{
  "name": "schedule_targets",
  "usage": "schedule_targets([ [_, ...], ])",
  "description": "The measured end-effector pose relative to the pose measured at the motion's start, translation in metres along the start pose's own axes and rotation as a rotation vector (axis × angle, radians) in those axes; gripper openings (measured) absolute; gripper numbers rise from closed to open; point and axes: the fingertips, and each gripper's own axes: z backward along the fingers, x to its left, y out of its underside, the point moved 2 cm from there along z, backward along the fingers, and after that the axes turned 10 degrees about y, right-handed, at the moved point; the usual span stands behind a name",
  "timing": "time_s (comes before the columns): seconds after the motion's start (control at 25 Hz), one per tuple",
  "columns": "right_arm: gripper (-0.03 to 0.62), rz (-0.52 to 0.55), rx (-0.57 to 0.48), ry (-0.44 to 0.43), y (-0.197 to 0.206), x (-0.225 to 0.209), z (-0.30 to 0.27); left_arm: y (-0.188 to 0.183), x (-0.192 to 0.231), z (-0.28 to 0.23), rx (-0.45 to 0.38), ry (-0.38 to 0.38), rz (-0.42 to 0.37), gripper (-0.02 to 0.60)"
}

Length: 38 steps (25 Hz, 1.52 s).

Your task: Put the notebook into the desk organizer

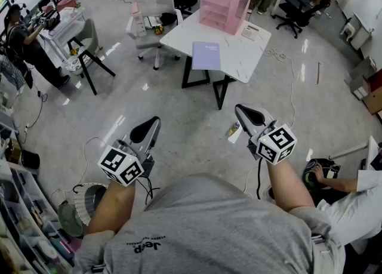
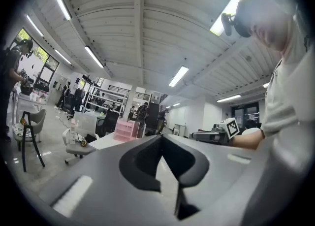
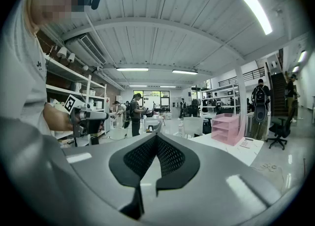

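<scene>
The lilac notebook [image 1: 206, 55] lies flat on the white table [image 1: 245, 58], near its front edge. Behind it, at the table's far side, stands the pink desk organizer [image 1: 224, 9] with open shelves. Both grippers are held well short of the table, over the floor, and point toward it. My left gripper [image 1: 154, 121] is shut and holds nothing. My right gripper [image 1: 241, 110] is also shut and empty. In the left gripper view the organizer [image 2: 126, 130] is small and far beyond the shut gripper [image 2: 161, 137]. The right gripper view shows the organizer [image 3: 225, 128] to the right of the shut gripper [image 3: 157, 136].
A white chair [image 1: 152, 10] stands left of the table and a black office chair [image 1: 292, 10] behind it. A person [image 1: 24, 40] works at the far left beside a black stool [image 1: 89, 58]. Another person [image 1: 358, 189] sits at the lower right. A small device [image 1: 249, 31] lies beside the organizer.
</scene>
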Motion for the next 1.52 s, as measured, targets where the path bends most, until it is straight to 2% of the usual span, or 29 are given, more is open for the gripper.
schedule_targets([
  [0.52, 0.000, 0.015, -0.007, -0.009, -0.001, -0.003, 0.005, 0.005, -0.004, -0.003, -0.003, 0.002, -0.004, 0.058],
  [0.68, 0.003, -0.023, -0.044, -0.020, -0.007, -0.007, 0.008, 0.004, -0.007, -0.006, -0.004, 0.001, -0.007, 0.058],
  [0.72, 0.051, -0.032, -0.048, -0.039, -0.009, -0.007, 0.008, 0.003, -0.008, -0.008, -0.002, 0.000, -0.008, 0.058],
  [0.8, 0.254, -0.030, -0.047, -0.078, -0.010, -0.006, 0.008, 0.002, -0.010, -0.011, 0.002, -0.005, -0.008, 0.058],
  [0.84, 0.307, -0.018, -0.044, -0.086, -0.010, -0.006, 0.008, 0.002, -0.011, -0.013, 0.002, -0.009, -0.009, 0.058],
  [0.92, 0.370, 0.008, -0.038, -0.091, -0.010, -0.008, 0.007, 0.001, -0.015, -0.017, 0.000, -0.016, -0.012, 0.058],
  [1.0, 0.393, 0.019, -0.036, -0.098, -0.010, -0.012, 0.009, 0.002, -0.020, -0.022, -0.003, -0.021, -0.017, 0.058],
  [1.52, 0.394, 0.002, -0.023, -0.187, 0.000, -0.075, 0.019, 0.009, -0.053, -0.059, 0.000, -0.141, -0.010, 0.058],
])
